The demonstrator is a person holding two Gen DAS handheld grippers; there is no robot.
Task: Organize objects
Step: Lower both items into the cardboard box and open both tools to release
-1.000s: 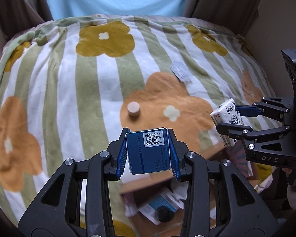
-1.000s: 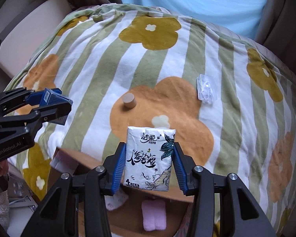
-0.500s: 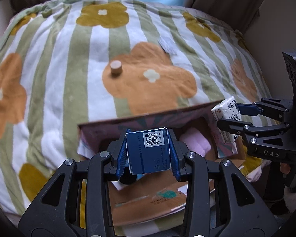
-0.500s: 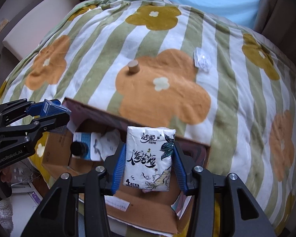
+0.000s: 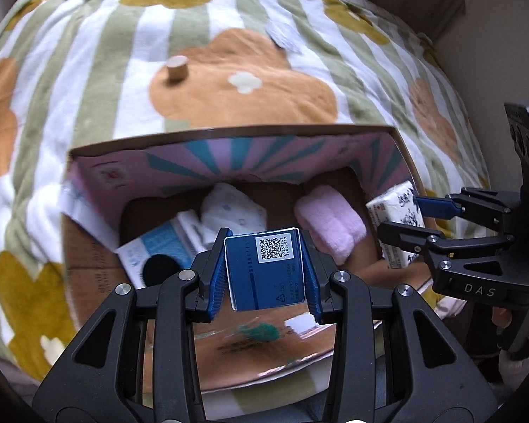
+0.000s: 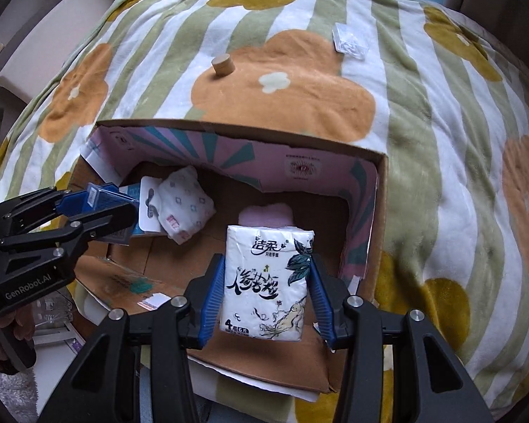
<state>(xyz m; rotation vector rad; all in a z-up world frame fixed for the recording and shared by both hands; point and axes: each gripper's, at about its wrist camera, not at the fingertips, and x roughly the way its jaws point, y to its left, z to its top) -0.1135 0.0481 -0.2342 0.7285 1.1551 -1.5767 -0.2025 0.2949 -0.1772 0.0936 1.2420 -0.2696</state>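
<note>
Left gripper (image 5: 264, 275) clamped on small blue rectangular card box (image 5: 265, 272), right gripper (image 6: 266, 294) on white printed tissue pack (image 6: 268, 282), over open cardboard box (image 6: 377, 211). Could snag right wall, spilling onto blanket.

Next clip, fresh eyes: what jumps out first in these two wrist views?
Each gripper fills the foreground clamped on a packet: the left gripper on a blue box with a QR label, the right gripper on a white tissue pack. Both hang over an open cardboard box on a flower-striped blanket, where a small wooden cylinder stands.
</note>
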